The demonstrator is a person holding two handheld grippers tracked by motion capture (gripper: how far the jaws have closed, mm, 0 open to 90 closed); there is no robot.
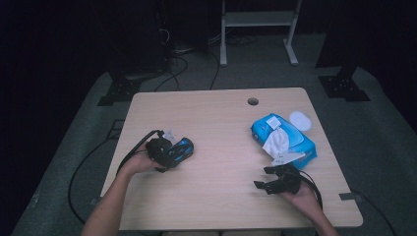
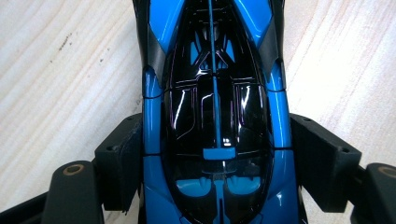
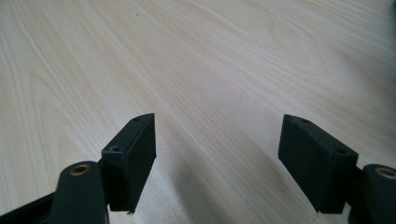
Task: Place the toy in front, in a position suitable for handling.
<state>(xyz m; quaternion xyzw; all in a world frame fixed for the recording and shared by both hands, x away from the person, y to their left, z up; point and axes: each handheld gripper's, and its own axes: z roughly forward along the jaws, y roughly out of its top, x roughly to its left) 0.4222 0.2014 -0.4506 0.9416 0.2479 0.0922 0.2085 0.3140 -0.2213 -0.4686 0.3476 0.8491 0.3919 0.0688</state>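
Observation:
A glossy blue and black toy car (image 2: 215,93) lies on the light wooden table (image 1: 221,147) at its left side. My left gripper (image 2: 217,156) is shut on it, one black pad against each flank of the car's body. In the high view the car (image 1: 186,145) sticks out of the left gripper (image 1: 178,150) toward the table's middle. My right gripper (image 3: 219,140) stands open over bare wood with nothing between its pads. In the high view the right gripper (image 1: 265,178) rests low near the front right, just in front of the wipes pack.
A blue pack of wet wipes (image 1: 295,140) lies at the right with a white wipe (image 1: 276,142) pulled out of it. A round white lid (image 1: 300,120) sits behind it. A small crumpled white piece (image 1: 172,133) lies behind the car. A cable hole (image 1: 253,102) is near the far edge.

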